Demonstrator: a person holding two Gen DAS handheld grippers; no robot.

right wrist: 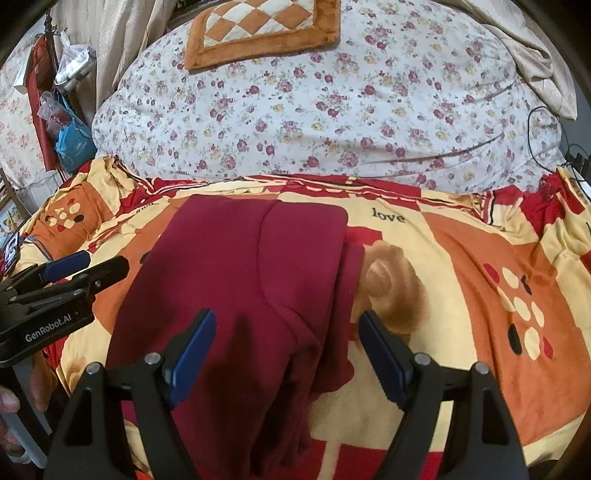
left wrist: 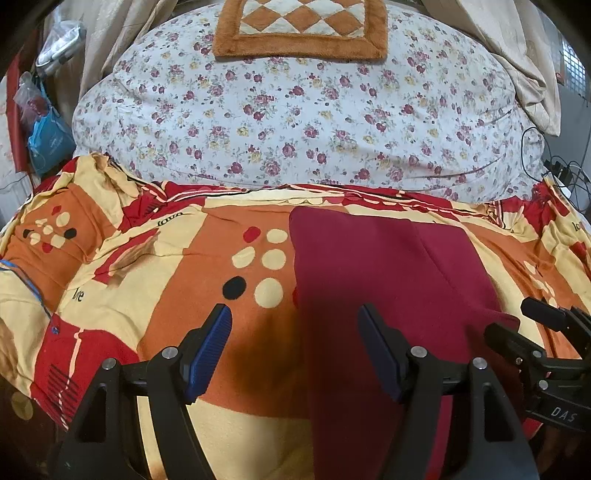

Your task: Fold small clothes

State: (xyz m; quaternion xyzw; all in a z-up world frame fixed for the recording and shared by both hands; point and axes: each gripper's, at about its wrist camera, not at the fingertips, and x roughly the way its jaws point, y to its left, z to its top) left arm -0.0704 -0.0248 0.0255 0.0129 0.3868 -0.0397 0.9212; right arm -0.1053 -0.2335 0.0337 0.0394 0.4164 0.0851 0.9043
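A dark red garment lies flat on the patterned orange, cream and red blanket, partly folded lengthwise, with its near end hanging over the bed's front edge. My left gripper is open and empty, above the garment's left edge. My right gripper is open and empty, above the garment's right edge. The right gripper also shows in the left wrist view, and the left gripper in the right wrist view.
A floral white duvet is bunched behind the blanket, with an orange checkered cushion on it. Bags hang at the far left. Black cables lie at the right edge. Beige cloth drapes at the back right.
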